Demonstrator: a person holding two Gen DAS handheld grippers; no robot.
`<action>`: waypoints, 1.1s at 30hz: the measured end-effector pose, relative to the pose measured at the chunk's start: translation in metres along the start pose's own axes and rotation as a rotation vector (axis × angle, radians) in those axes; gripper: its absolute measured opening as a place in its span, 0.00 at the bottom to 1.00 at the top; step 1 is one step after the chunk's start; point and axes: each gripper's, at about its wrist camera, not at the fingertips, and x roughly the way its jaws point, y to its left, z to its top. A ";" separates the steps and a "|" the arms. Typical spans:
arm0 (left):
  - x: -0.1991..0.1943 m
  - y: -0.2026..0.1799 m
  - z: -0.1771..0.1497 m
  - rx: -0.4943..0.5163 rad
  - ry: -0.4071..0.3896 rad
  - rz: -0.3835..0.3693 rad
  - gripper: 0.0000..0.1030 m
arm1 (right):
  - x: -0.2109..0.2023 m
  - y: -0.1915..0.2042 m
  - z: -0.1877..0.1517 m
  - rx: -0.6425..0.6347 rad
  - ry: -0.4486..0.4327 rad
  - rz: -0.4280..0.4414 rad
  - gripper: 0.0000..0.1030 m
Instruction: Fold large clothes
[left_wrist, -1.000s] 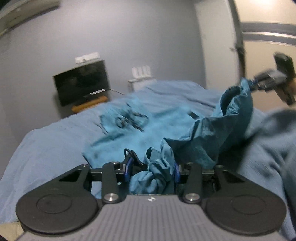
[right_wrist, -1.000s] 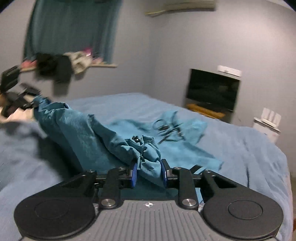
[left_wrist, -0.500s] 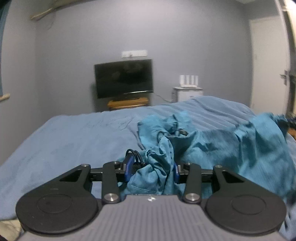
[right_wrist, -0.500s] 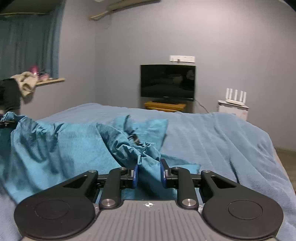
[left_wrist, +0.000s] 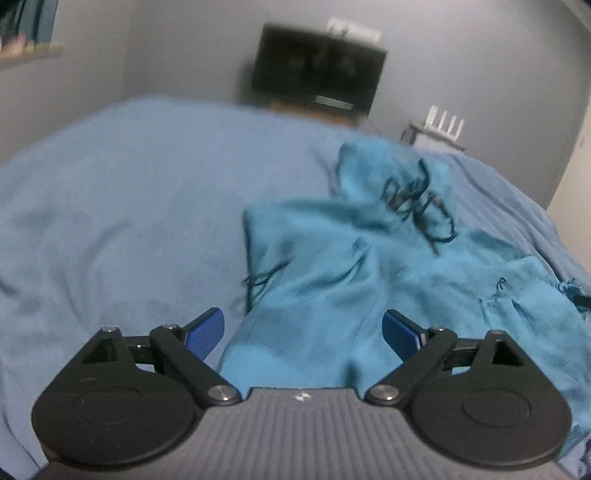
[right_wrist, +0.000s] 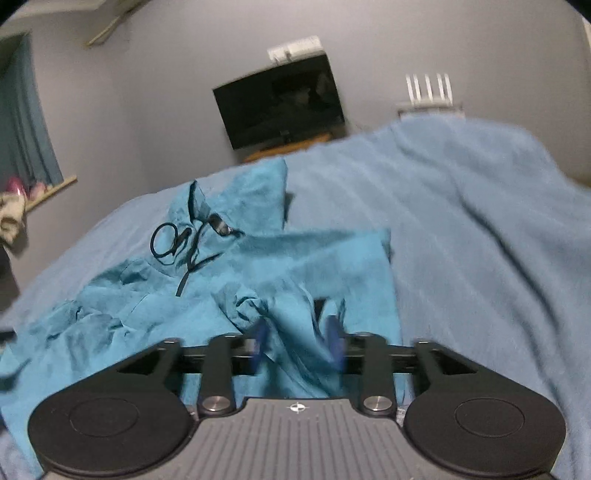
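Observation:
A large teal garment (left_wrist: 351, 277) with black drawstring cords (left_wrist: 417, 206) lies crumpled on the blue bed cover (left_wrist: 110, 221). My left gripper (left_wrist: 303, 332) hangs low over the garment's near edge. Its jaws are opening and stand wide, and the blue pads (left_wrist: 205, 332) are clear of the cloth lying between them. In the right wrist view the same garment (right_wrist: 295, 266) spreads to the left, its cords (right_wrist: 177, 240) further back. My right gripper (right_wrist: 297, 343) is also opening. Its pads (right_wrist: 334, 343) are blurred, with a loose fold of cloth between them.
The bed cover (right_wrist: 480, 240) fills most of both views. A dark television (left_wrist: 317, 81) stands against the grey far wall, with a white router (right_wrist: 428, 88) on a small stand beside it. A window ledge with bundled clothes (right_wrist: 14, 206) is at the left.
Both grippers came down to the bed with the garment's corners pinched in them. The cloth now lies spread on the bed, and both pairs of jaws have opened off it.

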 end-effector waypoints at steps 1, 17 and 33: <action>0.001 0.007 -0.002 -0.024 0.008 0.001 0.90 | 0.006 -0.007 -0.001 0.015 0.019 0.003 0.63; 0.010 0.003 -0.004 0.063 0.066 -0.143 0.11 | -0.026 0.008 -0.008 -0.231 0.068 0.044 0.05; 0.030 -0.022 0.014 0.088 -0.225 0.072 0.08 | 0.000 0.042 0.034 -0.360 -0.354 -0.243 0.04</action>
